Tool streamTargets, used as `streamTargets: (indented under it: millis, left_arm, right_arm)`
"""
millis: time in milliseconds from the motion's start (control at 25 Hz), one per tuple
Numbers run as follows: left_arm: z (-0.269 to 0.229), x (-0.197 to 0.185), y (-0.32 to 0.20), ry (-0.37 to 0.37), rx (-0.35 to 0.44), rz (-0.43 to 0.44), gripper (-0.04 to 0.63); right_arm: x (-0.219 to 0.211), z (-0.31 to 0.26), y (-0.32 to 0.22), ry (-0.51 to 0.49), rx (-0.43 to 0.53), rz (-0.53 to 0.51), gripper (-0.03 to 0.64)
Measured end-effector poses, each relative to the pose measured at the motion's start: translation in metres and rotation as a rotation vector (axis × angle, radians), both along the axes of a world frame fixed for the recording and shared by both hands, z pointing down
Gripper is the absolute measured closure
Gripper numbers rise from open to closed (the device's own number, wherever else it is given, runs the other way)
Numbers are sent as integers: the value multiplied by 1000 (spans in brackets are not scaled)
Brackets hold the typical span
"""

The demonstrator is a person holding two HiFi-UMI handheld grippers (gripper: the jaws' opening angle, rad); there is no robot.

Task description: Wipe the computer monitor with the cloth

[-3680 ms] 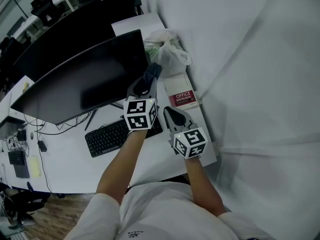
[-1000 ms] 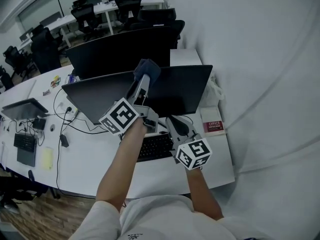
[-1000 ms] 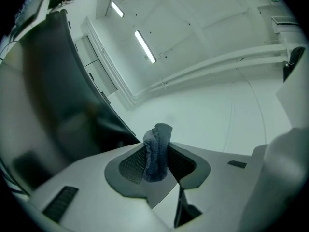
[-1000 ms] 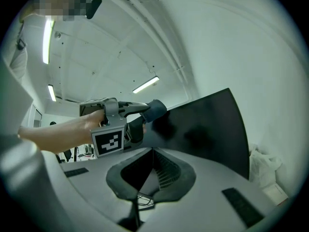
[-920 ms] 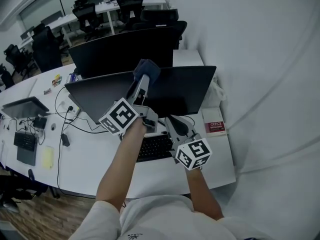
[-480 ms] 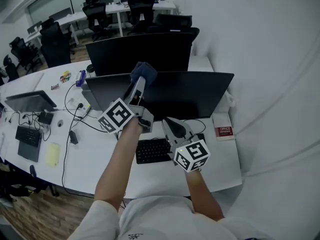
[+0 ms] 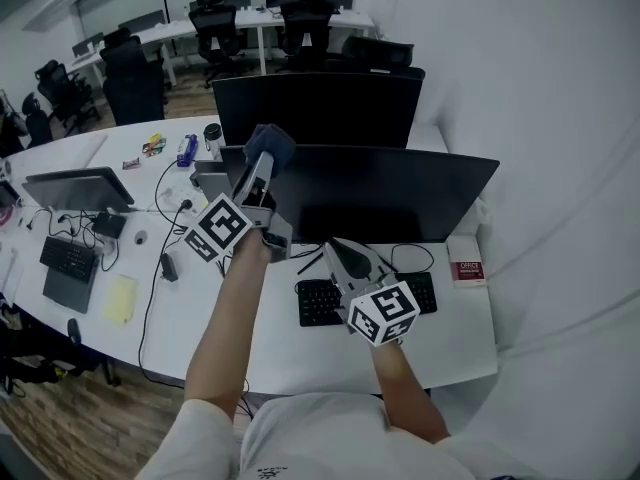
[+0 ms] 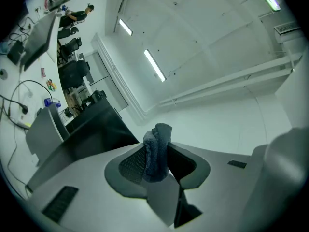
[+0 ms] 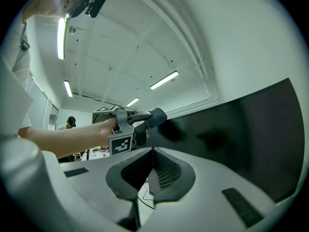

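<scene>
The dark computer monitor (image 7: 380,196) stands on the white desk (image 7: 270,323), its screen facing me; it fills the right of the right gripper view as the monitor (image 9: 241,134). My left gripper (image 7: 262,164) is shut on a bunched dark blue cloth (image 7: 268,143), held up at the screen's upper left corner. In the left gripper view the cloth (image 8: 157,151) is pinched between the jaws. From the right gripper view, the cloth (image 9: 155,117) touches or nearly touches the screen's left edge. My right gripper (image 7: 338,253) hovers low before the monitor over the keyboard, jaws together, holding nothing.
A black keyboard (image 7: 325,303) lies under the monitor, with a red box (image 7: 465,269) at the desk's right end. A second monitor (image 7: 315,103) stands behind the first. A laptop (image 7: 75,188), another keyboard (image 7: 68,258), cables and small items lie left. The white wall is close on the right.
The head view has swung so the monitor now sits to the right. My left gripper with the cloth has travelled from the screen's right side to its upper left corner. The right gripper stays low.
</scene>
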State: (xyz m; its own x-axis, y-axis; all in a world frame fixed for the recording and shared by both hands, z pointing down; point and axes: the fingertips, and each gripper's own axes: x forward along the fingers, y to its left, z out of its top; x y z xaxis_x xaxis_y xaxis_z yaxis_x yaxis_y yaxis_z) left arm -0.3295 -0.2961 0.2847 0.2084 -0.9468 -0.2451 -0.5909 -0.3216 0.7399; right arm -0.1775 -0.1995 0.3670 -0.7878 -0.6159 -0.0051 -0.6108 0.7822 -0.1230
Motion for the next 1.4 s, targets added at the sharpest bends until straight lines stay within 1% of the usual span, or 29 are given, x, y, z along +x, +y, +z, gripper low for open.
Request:
streamTargets:
  millis: [240,440,840,1040,1280,1360,1400]
  left_arm:
    - [1,-48,12,-18,-2,-43,466]
    - [2,-74,17,1,1,-74,466]
    - [9,-111,26,29,10,-125,466]
    - [11,-122,29,56,22,-124,466]
    - [6,-137,33,74,64,-140,466]
    - [5,-144,35,62,75,-153,466]
    - [6,-148,35,38,76,-163,466]
  right_arm:
    - [-27,4,13,16,2,-27,597]
    - [-35,5,17,28,2,-28,597]
    - [-41,10,20,49,-1,-25,597]
    - [-44,11,23,61,-1,-22,597]
    - [-40,14,22,66,-4,-11,597]
    - [-39,15,23,68,-7,-8,597]
    - [-39,15,24,70,-8,-8,597]
